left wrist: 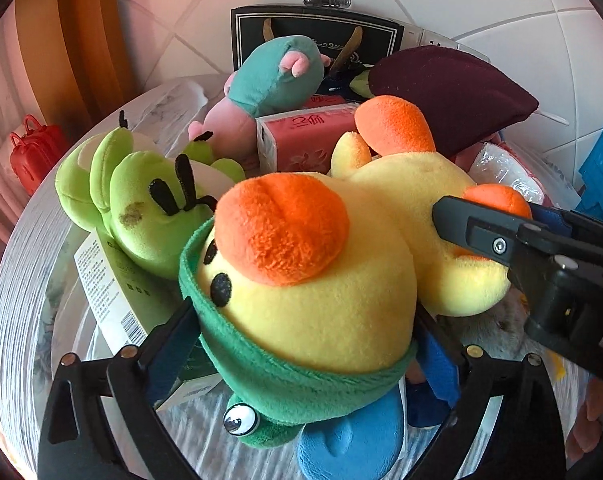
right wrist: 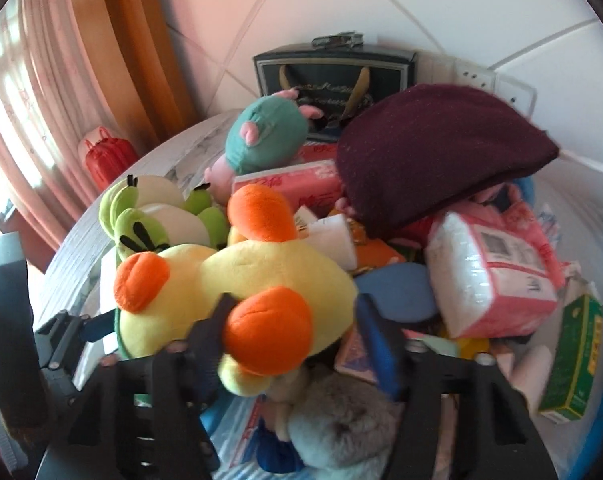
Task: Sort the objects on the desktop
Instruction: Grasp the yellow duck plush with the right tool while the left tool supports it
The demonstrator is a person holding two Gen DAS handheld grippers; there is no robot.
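Note:
A yellow duck plush (left wrist: 321, 280) with an orange beak, orange feet and a green hood lies over a heap of things on a round white table (left wrist: 17, 280). My left gripper (left wrist: 301, 344) is shut on the duck's head, one blue-padded finger on each side. My right gripper (right wrist: 297, 328) is closed on the duck's lower body by an orange foot (right wrist: 269, 330); it shows in the left wrist view (left wrist: 481, 232) at the duck's rear. The duck also shows in the right wrist view (right wrist: 237, 276).
Around the duck lie a green frog plush (left wrist: 141, 204), a teal and pink plush (left wrist: 277, 76), pink tissue packs (left wrist: 301, 136) (right wrist: 497, 272), a maroon cushion (right wrist: 437, 156), a grey furry toy (right wrist: 341, 428) and a green box (right wrist: 577, 356). A black box (left wrist: 317, 28) stands at the wall.

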